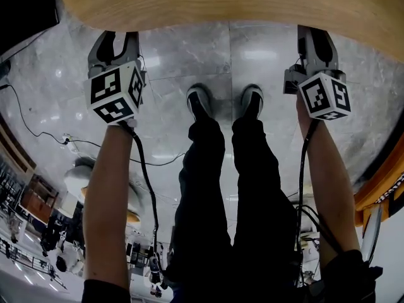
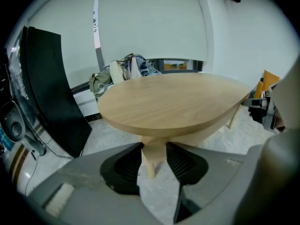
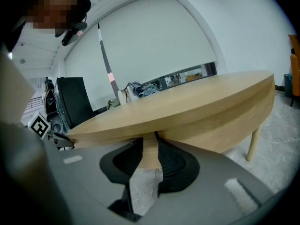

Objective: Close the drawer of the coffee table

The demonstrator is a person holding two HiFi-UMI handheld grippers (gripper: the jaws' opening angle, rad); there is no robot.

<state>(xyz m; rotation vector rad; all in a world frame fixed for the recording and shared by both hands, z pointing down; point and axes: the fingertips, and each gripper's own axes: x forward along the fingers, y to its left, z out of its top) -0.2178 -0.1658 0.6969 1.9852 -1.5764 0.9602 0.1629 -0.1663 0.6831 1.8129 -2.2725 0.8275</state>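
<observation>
The light wooden coffee table (image 1: 221, 2) fills the top of the head view. Its round top (image 2: 178, 102) lies just ahead in the left gripper view. My left gripper (image 1: 115, 40) is at the table's near edge, jaws open (image 2: 153, 146), with only a distant table leg (image 2: 149, 165) showing in the gap. My right gripper (image 1: 315, 33) reaches under the edge further right. Its jaws (image 3: 150, 142) stand open around a strip of the wooden front (image 3: 150, 156) beneath the top (image 3: 187, 104). A vertical seam (image 3: 156, 136) runs just above it. Whether the pads touch the wood I cannot tell.
The person's dark-trousered legs (image 1: 221, 169) and shoes (image 1: 201, 100) stand on grey marble floor between the grippers. Cables (image 1: 38, 131) trail at left. A black panel (image 2: 47, 88) and bags (image 2: 126, 69) sit beyond the table. Another table leg (image 3: 253, 144) stands at right.
</observation>
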